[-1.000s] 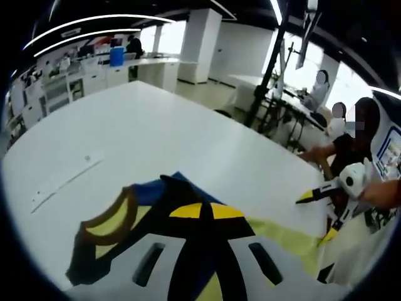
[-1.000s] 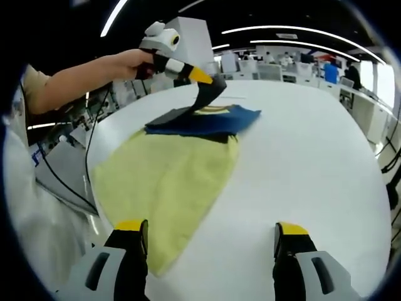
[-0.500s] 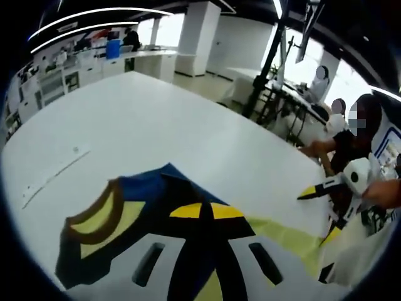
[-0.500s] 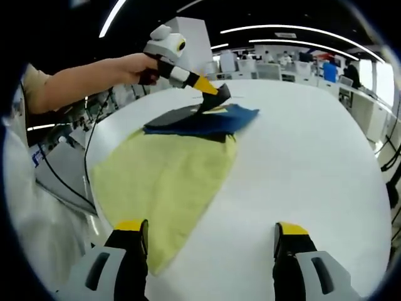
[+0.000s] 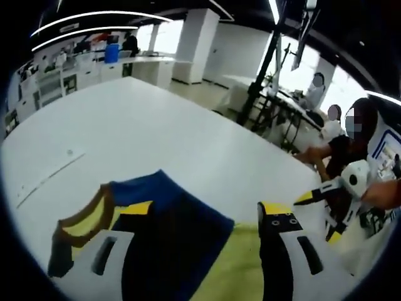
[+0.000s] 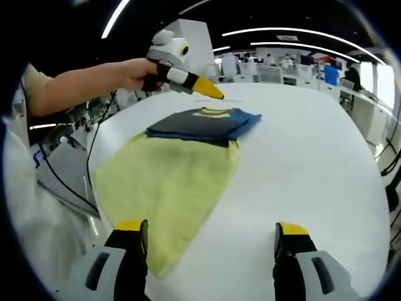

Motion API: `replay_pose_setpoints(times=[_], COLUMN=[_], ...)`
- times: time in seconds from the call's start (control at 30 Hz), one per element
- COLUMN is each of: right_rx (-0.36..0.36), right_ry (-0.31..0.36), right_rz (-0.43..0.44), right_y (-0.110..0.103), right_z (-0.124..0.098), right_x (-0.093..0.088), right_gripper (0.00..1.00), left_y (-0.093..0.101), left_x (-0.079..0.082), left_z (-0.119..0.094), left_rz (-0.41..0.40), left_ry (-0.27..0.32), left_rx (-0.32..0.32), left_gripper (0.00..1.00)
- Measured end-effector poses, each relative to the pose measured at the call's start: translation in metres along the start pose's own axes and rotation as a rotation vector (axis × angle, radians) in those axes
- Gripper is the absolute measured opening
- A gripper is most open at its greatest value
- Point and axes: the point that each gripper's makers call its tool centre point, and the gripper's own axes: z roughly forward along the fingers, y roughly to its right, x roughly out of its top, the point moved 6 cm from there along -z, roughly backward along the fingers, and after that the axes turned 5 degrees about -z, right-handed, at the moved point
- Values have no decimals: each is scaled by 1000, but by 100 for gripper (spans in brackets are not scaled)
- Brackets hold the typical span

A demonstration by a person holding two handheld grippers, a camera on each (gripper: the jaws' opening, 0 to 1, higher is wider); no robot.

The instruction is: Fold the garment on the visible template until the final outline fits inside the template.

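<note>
A dark navy garment (image 6: 202, 123) with a brown-and-yellow collar is seen lying folded on the far end of a yellow template sheet (image 6: 164, 188), which is spread flat on a large white surface (image 6: 313, 175). In the right gripper view, the garment's far corner is seen to reach past the yellow edge onto the white.

The left gripper (image 6: 212, 92) is held by a hand (image 6: 139, 73) above the garment, clear of the fabric, its yellow-tipped jaws pointing over the folded cloth. In the left gripper view its own jaws are seen spread apart with nothing between them, the garment (image 5: 160, 213) and the template sheet (image 5: 235, 266) lying just beneath.

The right gripper (image 6: 210, 248) is held low over the near end of the surface, its jaws wide apart and empty, one over the sheet's near corner. It is also seen at the edge of the left gripper view (image 5: 313, 196), beyond the surface's rim. An office with desks is seen behind.
</note>
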Motion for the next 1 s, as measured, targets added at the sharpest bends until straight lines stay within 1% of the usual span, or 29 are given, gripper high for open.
replay_pose_setpoints(times=[0.03,0.13,0.2,0.27,0.3,0.37,0.47,0.6,0.73,0.77,1.0], right_rx=[-1,-3,-3,-3,-3,-2,1,6,9,10,24], right_ry=[1,4,7,9,10,12,14,12,15,16,18], right_rz=[-2,-4,-8,-10,-12,-15,-21,-31,-40,-42,-59], right_y=[0,0,-1,-1,-2,-3,-4,-8,-10,-10,-14], right_z=[-1,-2,-3,-3,-4,-4,-4,-4,-4,-4,-2], right_x=[0,2,3,4,4,5,6,8,11,12,16], right_gripper=[82,82,82,82,82,82,82,82,82,82,83], left_y=[0,1,0,-1,-2,-3,-4,-5,-7,-8,-7], left_x=[0,0,-1,-3,-3,-4,-6,-12,-17,-20,-35], left_z=[-2,-9,-14,-21,-27,-34,-46,-61,-77,-82,-110], left_rz=[-1,2,9,40,57,79,51,35,6,0,5], left_ry=[11,34,45,42,47,51,82,98,128,137,156], left_rx=[-1,3,20,28,46,57,50,70,82,96,132], left_gripper=[79,89,97,99,99,99,99,99,99,99,99])
